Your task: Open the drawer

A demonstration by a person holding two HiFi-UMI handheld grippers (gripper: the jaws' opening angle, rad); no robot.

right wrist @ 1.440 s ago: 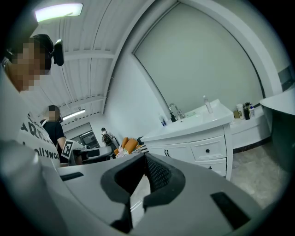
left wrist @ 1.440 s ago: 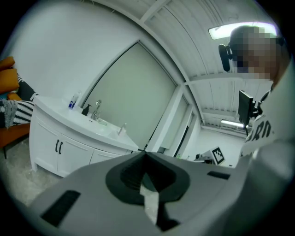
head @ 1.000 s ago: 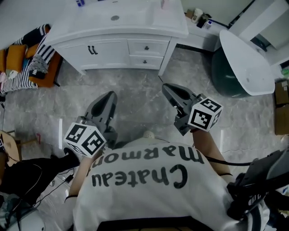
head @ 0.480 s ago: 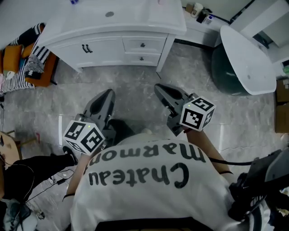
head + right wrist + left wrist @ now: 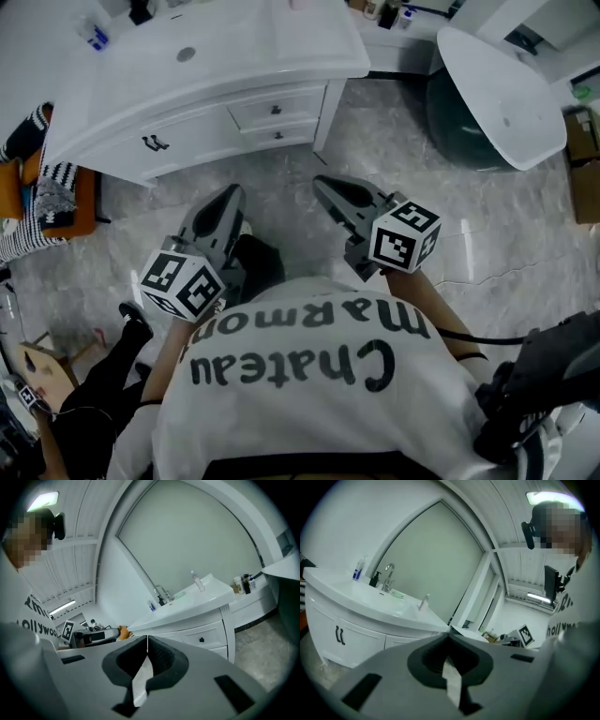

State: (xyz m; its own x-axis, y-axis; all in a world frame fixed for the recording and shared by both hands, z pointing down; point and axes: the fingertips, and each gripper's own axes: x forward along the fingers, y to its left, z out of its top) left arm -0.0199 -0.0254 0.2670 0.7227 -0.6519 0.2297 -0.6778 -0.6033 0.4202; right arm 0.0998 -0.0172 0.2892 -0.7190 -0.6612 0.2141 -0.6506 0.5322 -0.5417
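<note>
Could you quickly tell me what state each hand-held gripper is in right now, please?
Left hand-held gripper: closed, holding nothing.
Right hand-held gripper: closed, holding nothing.

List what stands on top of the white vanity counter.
A chrome faucet, a blue bottle, a dark dispenser and a small pale bottle stand on the white vanity counter. A green item by the faucet is too small to identify.

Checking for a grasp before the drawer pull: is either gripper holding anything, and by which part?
Nothing is held. The left gripper and right gripper are both shut and empty, away from the drawers.
</note>
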